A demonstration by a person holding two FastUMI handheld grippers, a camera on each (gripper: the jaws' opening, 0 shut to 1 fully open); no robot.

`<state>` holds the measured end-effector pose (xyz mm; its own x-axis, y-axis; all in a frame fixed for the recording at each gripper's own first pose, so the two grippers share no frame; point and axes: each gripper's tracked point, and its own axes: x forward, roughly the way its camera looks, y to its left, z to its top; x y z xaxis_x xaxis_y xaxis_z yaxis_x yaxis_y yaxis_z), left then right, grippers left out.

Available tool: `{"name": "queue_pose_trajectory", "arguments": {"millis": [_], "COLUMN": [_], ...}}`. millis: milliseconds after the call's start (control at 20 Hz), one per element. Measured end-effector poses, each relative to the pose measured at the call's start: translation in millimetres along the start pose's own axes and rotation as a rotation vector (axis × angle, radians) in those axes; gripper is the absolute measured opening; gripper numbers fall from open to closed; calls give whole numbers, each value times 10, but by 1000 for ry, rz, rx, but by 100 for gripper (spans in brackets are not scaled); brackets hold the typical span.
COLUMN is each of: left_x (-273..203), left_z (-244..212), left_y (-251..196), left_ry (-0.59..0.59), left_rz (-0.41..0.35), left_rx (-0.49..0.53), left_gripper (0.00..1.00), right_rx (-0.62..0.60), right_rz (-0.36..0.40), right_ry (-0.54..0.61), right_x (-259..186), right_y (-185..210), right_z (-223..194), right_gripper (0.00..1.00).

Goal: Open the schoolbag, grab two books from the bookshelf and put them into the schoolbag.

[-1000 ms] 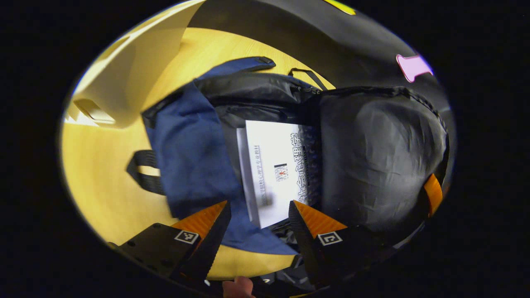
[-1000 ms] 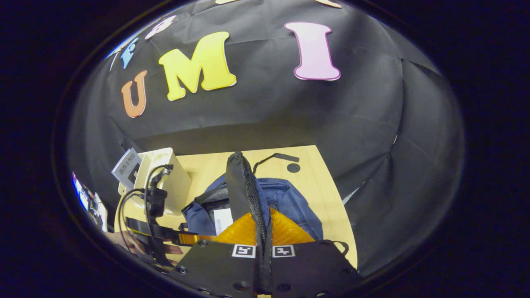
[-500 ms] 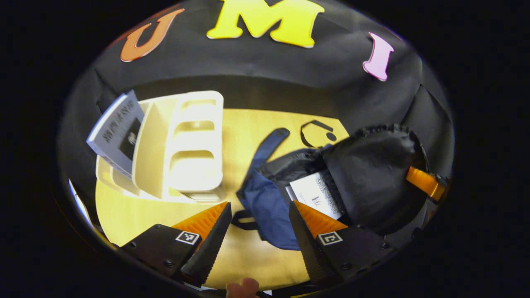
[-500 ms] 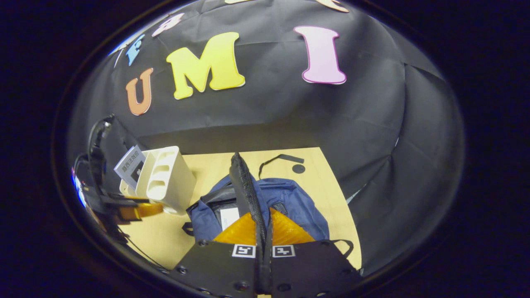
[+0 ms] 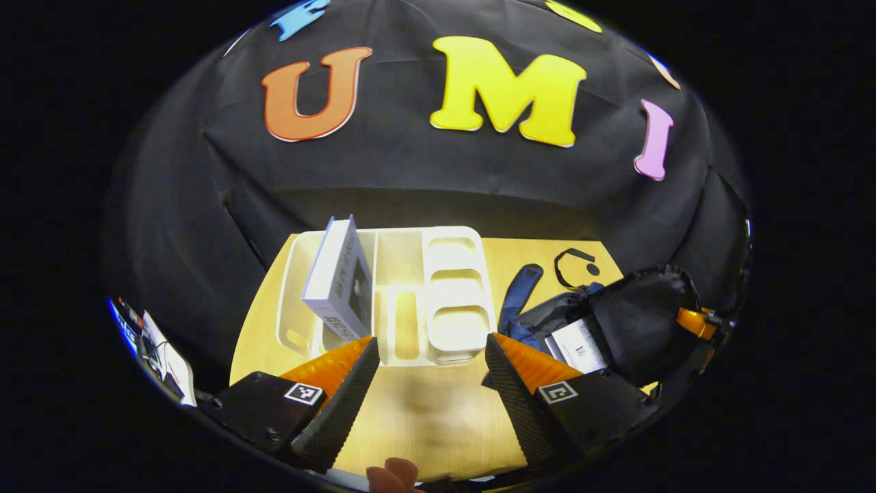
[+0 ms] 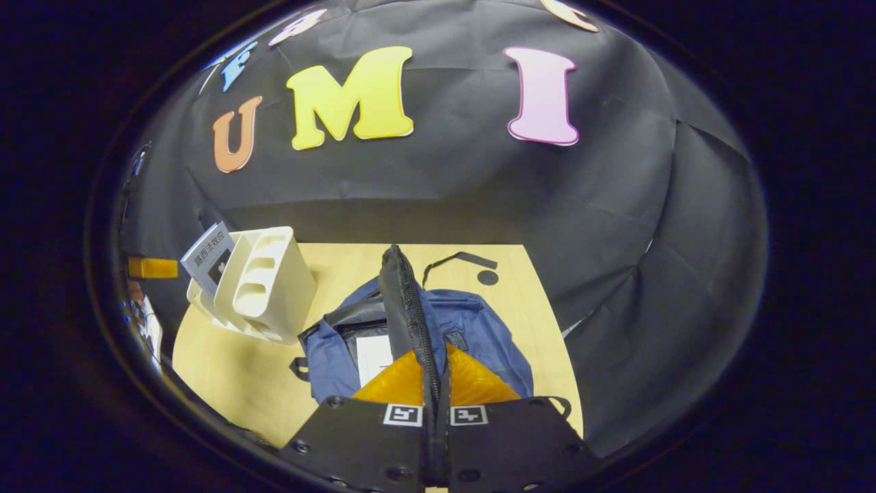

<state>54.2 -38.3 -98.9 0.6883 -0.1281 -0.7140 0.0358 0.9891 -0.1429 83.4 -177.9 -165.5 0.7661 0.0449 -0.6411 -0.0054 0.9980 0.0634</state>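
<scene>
The blue schoolbag [image 6: 472, 329] lies on the wooden table [image 6: 233, 370], its black flap [image 6: 404, 308] held upright. My right gripper [image 6: 434, 370] is shut on that flap's zipper edge. A white book [image 6: 373, 356] lies inside the open bag. In the left gripper view the same bag [image 5: 530, 318], flap [image 5: 640, 329] and book [image 5: 578, 342] sit at the right. My left gripper [image 5: 431, 356] hangs open and empty above the table, facing the white bookshelf [image 5: 397, 294]. One grey-white book [image 5: 339, 281] leans in the shelf's left compartment. This shelf [image 6: 263, 284] and book [image 6: 209, 257] also stand left of the bag.
A black strap [image 6: 458, 260] and a small black disc [image 6: 487, 277] lie on the table behind the bag. The booth's black cloth wall closes in the back and right. Papers and cables [image 5: 157, 349] lie beyond the table's left edge. A thumb [image 5: 393, 472] shows below my left gripper.
My left gripper pulled out of the bag, leaving the white book inside, then rose and swung left to face the bookshelf. The right gripper kept hold of the flap.
</scene>
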Motion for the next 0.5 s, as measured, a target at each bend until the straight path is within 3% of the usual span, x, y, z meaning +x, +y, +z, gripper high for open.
{"name": "queue_pose_trajectory", "arguments": {"millis": [300, 500], "left_x": [80, 216], "left_z": [423, 656], "left_y": [611, 863], "left_ry": [31, 72], "left_rz": [-7, -12], "left_rx": [-85, -37], "left_gripper": [98, 98], "right_rx": [4, 45], "right_rz": [-5, 9], "right_ry": [17, 29], "right_x": [16, -36], "right_y": [88, 148], "right_z": [-11, -36], "right_gripper": [0, 0]}}
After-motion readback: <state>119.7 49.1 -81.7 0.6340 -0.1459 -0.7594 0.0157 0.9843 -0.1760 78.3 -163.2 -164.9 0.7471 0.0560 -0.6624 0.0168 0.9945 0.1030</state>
